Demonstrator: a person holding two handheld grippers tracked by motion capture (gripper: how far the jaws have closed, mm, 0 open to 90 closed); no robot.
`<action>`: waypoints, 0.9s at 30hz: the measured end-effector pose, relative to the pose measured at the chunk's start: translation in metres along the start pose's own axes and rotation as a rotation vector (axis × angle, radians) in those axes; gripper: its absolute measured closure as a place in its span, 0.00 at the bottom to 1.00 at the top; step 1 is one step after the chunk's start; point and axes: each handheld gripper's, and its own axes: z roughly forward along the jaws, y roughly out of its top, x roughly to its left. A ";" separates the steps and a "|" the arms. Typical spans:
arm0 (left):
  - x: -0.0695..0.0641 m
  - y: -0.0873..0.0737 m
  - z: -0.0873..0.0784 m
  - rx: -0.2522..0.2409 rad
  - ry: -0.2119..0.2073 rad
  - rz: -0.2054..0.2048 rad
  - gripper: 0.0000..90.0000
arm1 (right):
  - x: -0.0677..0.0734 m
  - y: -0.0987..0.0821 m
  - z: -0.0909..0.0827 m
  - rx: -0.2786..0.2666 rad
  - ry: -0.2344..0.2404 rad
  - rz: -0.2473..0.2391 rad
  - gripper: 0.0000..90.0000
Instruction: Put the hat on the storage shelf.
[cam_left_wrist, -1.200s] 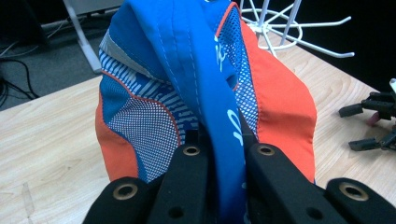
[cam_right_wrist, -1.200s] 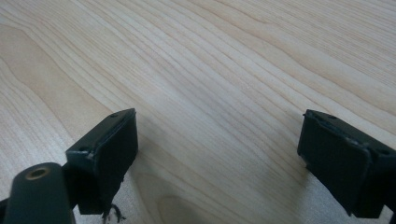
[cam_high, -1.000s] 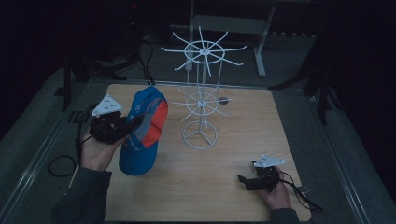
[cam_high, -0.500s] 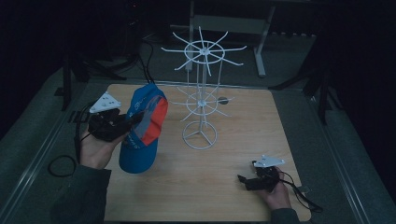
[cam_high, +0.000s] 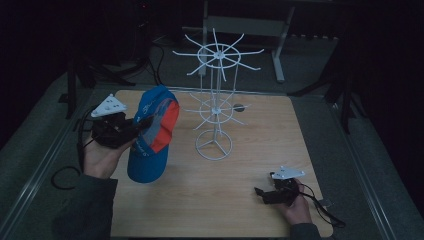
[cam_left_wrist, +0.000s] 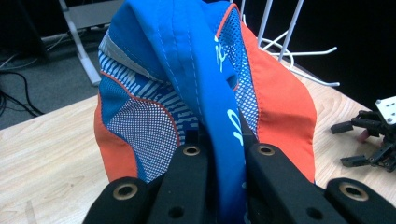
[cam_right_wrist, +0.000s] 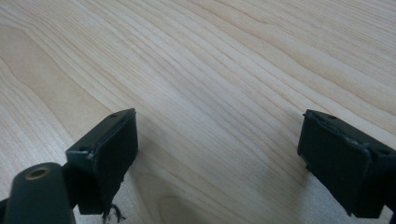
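A blue and orange cap (cam_high: 152, 131) with white lettering hangs above the left half of the wooden table (cam_high: 250, 210), brim pointing down. My left gripper (cam_high: 134, 127) is shut on its blue fabric; in the left gripper view the cap (cam_left_wrist: 205, 84) is pinched between the two black jaws of the left gripper (cam_left_wrist: 219, 144). A white wire rack (cam_high: 216, 95) with radiating arms stands at the table's middle, just right of the cap. Low over the table's near right corner, my right gripper (cam_high: 261, 193) stands open, its pads (cam_right_wrist: 112, 140) wide apart over bare wood.
The rack's round base (cam_high: 214, 148) sits near the table's centre. A small grey disc (cam_high: 238, 106) lies behind the rack. Cables trail off both grippers. Dark floor and a metal frame (cam_high: 280, 45) surround the table.
The cap and my left gripper have drifted slightly; the right gripper has stayed in place.
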 end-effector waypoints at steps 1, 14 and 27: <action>0.000 0.001 0.000 -0.001 0.001 0.001 0.99 | 0.000 0.000 0.000 0.000 0.000 0.000 0.13; 0.002 0.007 -0.005 -0.018 -0.003 0.000 0.99 | 0.000 0.000 0.000 0.000 0.000 0.000 0.13; 0.005 0.011 -0.009 -0.038 -0.008 -0.009 0.99 | 0.000 0.000 0.000 0.000 0.000 0.000 0.13</action>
